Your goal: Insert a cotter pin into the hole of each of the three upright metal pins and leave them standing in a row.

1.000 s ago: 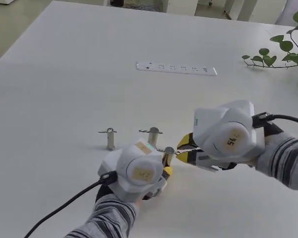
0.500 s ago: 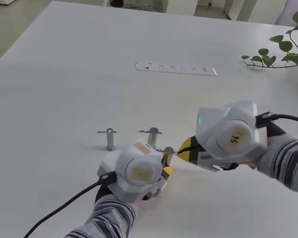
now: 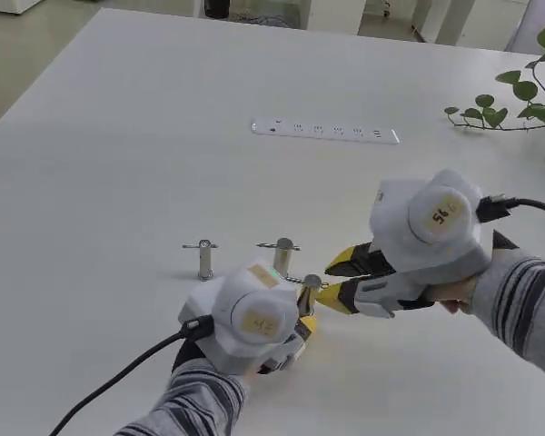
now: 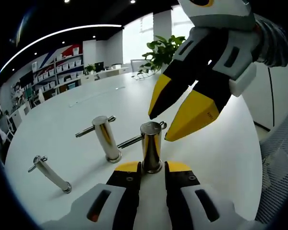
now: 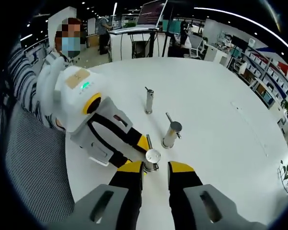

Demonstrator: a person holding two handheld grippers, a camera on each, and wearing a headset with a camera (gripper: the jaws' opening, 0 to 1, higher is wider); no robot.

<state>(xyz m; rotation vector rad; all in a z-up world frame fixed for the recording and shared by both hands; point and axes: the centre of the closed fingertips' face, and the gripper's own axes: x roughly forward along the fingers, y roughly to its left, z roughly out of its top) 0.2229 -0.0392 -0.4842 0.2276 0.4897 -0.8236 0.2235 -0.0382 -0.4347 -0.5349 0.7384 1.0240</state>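
Three steel pins stand in a row on the white table (image 3: 118,163). The left pin (image 3: 205,259) and the middle pin (image 3: 283,256) each carry a cotter pin through the head. My left gripper (image 3: 304,313) is shut on the base of the near pin (image 4: 151,143), which has a cotter pin (image 4: 129,140) through its hole. My right gripper (image 3: 325,280) stands open just right of that pin's top (image 5: 152,156), its yellow fingertips (image 4: 185,117) spread beside the cotter's ring end and holding nothing.
A white power strip (image 3: 325,131) lies farther back on the table. A leafy plant (image 3: 518,91) hangs over the far right corner. The table's left edge (image 3: 36,82) drops to the floor. Cables trail from both grippers.
My right gripper was shut at the cotter pin's ring half a second ago and has since opened and let go. The left gripper still holds the near pin in place.
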